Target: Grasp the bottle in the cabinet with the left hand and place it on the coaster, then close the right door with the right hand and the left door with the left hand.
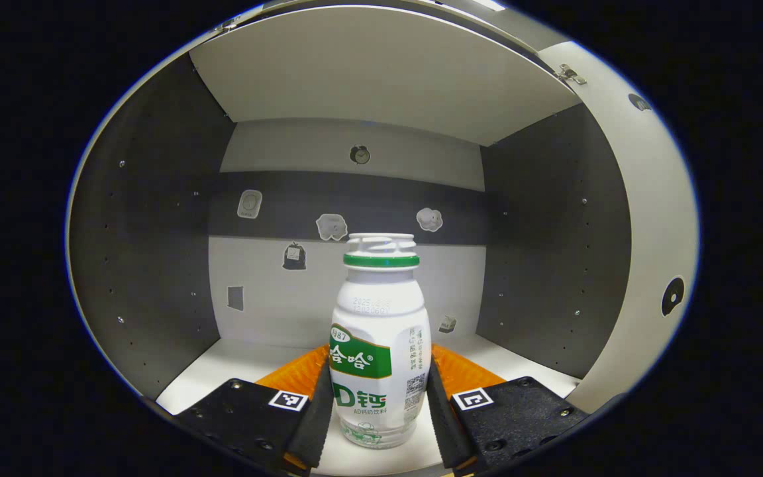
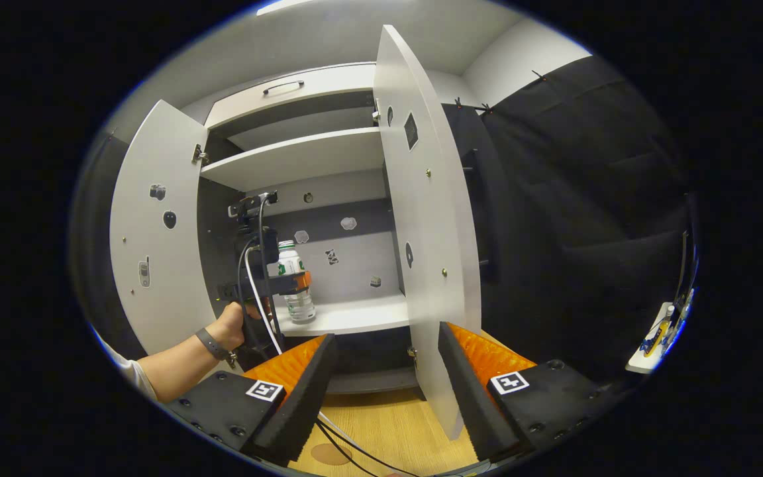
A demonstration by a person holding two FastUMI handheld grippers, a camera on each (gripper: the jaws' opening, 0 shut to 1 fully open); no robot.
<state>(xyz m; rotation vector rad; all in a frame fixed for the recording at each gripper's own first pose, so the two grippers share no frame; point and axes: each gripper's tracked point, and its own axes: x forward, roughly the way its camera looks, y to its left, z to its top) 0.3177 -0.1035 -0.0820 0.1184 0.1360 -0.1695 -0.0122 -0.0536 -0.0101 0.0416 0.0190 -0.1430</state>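
bottle [image 1: 379, 344] stands upright on the lower shelf [image 1: 222, 368] inside the cabinet [image 2: 302, 159], between the 2 fingers of the left gripper [image 1: 379, 424]; fingers flank its lower body closely, but i cannot tell if both press on it. right gripper [image 2: 387, 391] is spread wide, gripping nothing, held back from the cabinet with the right door [image 2: 428, 252] edge ahead of it. left door [image 2: 156, 232] and right door both stand open. coaster likely the round disc [image 2: 330, 454] on the worktop [image 2: 388, 424]. judged left: lift-out, placing, both doors.
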